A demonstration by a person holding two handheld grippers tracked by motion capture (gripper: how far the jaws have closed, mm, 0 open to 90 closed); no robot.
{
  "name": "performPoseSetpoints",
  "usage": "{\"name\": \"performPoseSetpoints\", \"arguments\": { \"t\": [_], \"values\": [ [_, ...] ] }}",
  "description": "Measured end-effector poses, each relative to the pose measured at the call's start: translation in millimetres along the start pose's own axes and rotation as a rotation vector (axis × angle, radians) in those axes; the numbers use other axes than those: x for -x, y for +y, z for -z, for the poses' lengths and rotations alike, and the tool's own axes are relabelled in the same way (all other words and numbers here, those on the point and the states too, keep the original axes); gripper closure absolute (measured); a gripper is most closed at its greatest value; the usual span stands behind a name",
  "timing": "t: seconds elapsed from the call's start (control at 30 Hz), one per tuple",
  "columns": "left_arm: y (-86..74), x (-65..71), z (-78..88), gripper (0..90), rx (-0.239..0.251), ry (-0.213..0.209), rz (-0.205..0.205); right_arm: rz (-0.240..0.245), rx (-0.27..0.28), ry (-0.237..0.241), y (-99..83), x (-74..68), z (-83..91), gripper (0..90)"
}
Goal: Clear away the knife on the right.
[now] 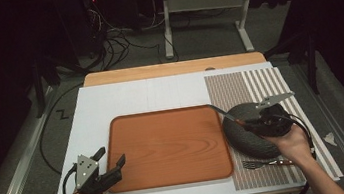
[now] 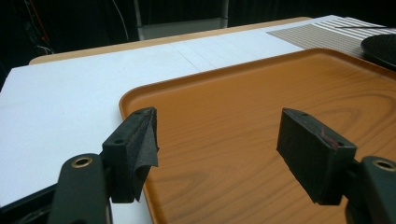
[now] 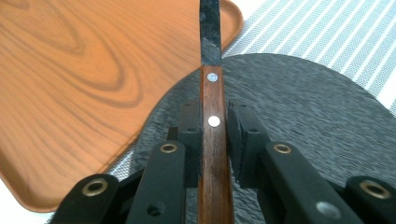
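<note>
My right gripper (image 1: 250,123) is shut on a knife (image 1: 228,115) with a brown wooden handle and holds it over a dark round plate (image 1: 246,142). The blade points up-left toward the tray's far right corner. In the right gripper view the handle (image 3: 214,100) is pinched between both jaws of the gripper (image 3: 214,135), with the plate (image 3: 308,107) beneath. My left gripper (image 1: 111,155) stands open at the near left corner of the orange wooden tray (image 1: 166,143). In its own view the left gripper (image 2: 224,135) has nothing between its jaws, only the tray (image 2: 261,93) below.
A fork (image 1: 262,164) lies on the striped placemat (image 1: 239,85) in front of the plate. The tray and mat rest on a white board (image 1: 110,100) over a wooden table. The plate's edge (image 2: 380,46) lies past the tray's far side in the left gripper view.
</note>
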State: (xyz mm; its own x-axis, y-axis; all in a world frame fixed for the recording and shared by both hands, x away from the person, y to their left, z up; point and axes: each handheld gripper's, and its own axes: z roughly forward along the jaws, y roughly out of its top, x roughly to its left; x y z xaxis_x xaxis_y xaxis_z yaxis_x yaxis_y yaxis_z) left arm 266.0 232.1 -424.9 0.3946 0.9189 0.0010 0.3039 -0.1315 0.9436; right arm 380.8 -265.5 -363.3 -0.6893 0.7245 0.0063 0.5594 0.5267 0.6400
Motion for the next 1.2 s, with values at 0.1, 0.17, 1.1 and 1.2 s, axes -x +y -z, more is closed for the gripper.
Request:
{"name": "performPoseSetpoints", "arguments": {
  "t": [0.1,0.17,1.1,1.2],
  "values": [
    [0.0,0.1,0.1,29.0,0.000,-0.001,-0.001,0.007,-0.003,0.004,0.8,-3.9,-1.9,78.5],
    [0.0,0.0,0.1,29.0,0.000,-0.001,-0.001,0.012,-0.005,0.009,1.5,-7.8,-4.1,78.5],
    [0.0,0.7,0.0,29.0,0.000,-0.004,-0.003,0.068,-0.048,0.073,12.7,-55.6,-40.3,78.4],
    [0.0,0.9,0.2,29.0,0.001,-0.004,-0.003,0.067,-0.046,0.078,13.7,-57.7,-42.3,78.4]
  ]
}}
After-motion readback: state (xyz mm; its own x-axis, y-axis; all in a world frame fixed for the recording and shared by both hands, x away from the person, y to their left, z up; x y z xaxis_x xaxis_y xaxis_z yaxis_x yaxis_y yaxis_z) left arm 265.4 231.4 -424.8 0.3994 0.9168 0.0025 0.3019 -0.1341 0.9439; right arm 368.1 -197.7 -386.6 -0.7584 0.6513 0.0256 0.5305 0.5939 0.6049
